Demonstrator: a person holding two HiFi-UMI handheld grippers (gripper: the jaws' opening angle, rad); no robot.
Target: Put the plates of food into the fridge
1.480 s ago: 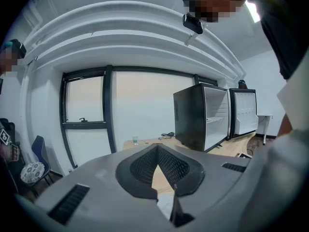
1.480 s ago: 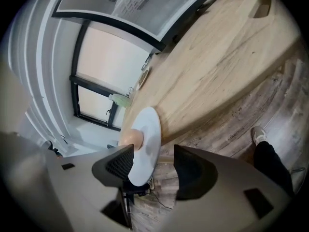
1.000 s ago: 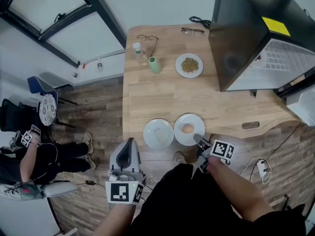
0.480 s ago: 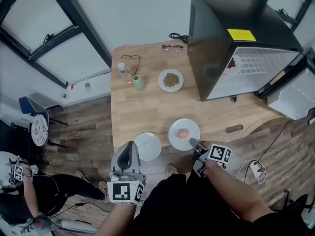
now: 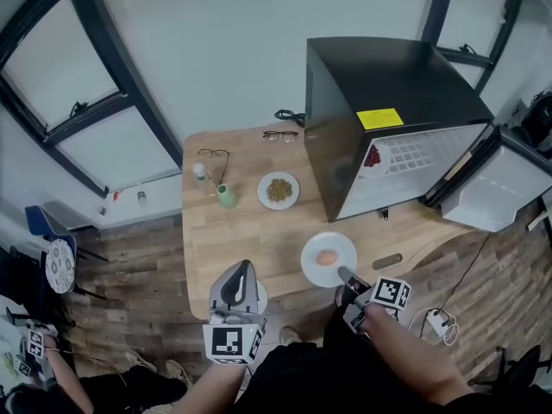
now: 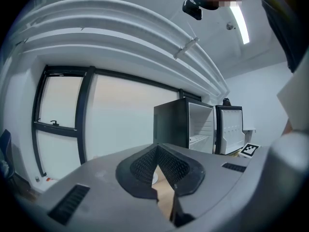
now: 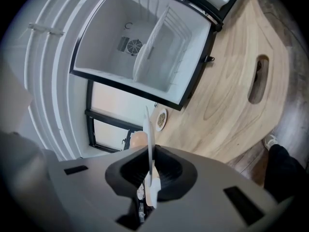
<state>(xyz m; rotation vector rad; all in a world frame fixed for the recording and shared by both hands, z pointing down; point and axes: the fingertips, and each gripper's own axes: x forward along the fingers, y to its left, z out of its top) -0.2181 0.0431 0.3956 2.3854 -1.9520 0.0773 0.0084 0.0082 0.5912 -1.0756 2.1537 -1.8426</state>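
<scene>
The person is wearing black clothes [image 5: 302,378] over the trunk and legs. The left gripper [image 5: 245,266] is showing a smooth pale-grey shell that is tapering to a rounded nose, with a cube [image 5: 231,343] of black-and-white square markers sitting behind it. The right gripper [image 5: 342,272] is carrying a second marker cube [image 5: 390,294], white with black squares. In the two gripper views both grey shells are showing narrow dark slots [image 6: 70,203] on either side and black pads [image 6: 142,166] with a fine ribbed mesh, set in a dark rounded surround [image 7: 178,175].
</scene>
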